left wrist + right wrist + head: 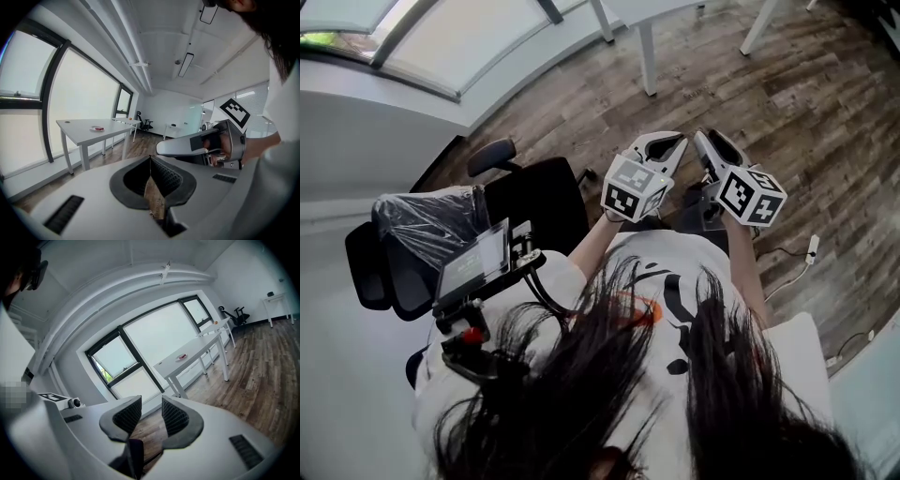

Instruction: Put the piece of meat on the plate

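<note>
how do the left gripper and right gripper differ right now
Jaws: the left gripper has its jaws meeting at the tips, while the right gripper has its jaws apart, with wooden floor showing between them.
Aim: the white table sits left of the left gripper's jaws in its view, but up and to the right of the right gripper's jaws in its own.
Shared: both hold nothing and are held side by side at the person's chest, away from that table.

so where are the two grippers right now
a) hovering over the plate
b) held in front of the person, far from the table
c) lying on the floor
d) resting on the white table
B: the head view shows the left gripper and right gripper held out from the person's chest above the wood floor, while the white table with the plate stands far across the room.
</note>
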Motion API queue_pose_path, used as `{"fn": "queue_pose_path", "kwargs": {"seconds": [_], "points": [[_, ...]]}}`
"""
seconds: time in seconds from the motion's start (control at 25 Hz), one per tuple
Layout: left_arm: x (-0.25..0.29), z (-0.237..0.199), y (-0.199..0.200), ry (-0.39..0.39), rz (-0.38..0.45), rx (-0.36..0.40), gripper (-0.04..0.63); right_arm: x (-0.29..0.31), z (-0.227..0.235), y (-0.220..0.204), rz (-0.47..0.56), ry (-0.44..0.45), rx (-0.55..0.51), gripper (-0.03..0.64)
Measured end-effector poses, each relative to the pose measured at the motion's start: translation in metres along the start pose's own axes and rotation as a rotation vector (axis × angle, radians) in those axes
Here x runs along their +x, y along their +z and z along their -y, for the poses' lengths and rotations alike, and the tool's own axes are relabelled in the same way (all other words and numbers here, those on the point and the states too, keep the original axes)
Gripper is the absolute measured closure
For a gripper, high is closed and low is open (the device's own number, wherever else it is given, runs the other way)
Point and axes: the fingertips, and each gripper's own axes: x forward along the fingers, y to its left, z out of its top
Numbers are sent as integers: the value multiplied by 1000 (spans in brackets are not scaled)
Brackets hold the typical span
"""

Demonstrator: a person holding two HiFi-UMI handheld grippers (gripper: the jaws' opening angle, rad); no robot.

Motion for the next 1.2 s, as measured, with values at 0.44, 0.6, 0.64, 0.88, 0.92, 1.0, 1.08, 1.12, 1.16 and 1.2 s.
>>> {"fn": "queue_pose_path", "kwargs": {"seconds": [0.44, 0.6, 0.64, 0.88, 0.92, 1.0, 1.08, 1.12, 1.16, 1.2], "points": [[-2, -3, -3, 9, -3, -12, 589, 0, -1, -5, -21, -12, -20, 476], [-3, -4, -4, 12, 2, -17, 589, 3, -1, -6, -27, -8, -28, 476], [-2, -4, -2, 13, 5, -19, 589, 3, -1, -4, -29, -6, -31, 476], [1, -3, 10, 21, 15, -31, 589, 1, -2, 10, -35, 2, -40, 476], [1, -4, 9, 21, 14, -32, 589, 1, -2, 9, -35, 1, -39, 476], [-1, -4, 5, 22, 9, -34, 589, 2, -1, 5, -36, -2, -34, 476], [-1, -5, 1, 22, 6, -36, 589, 3, -1, 2, -36, -3, -31, 476], [-2, -6, 0, 22, 5, -37, 589, 3, 0, 0, -37, -3, -30, 476], [-2, -7, -2, 23, 5, -37, 589, 4, 0, -1, -37, -2, -30, 476], [-2, -7, -3, 23, 4, -37, 589, 4, 0, -2, -37, -2, -29, 476]]}}
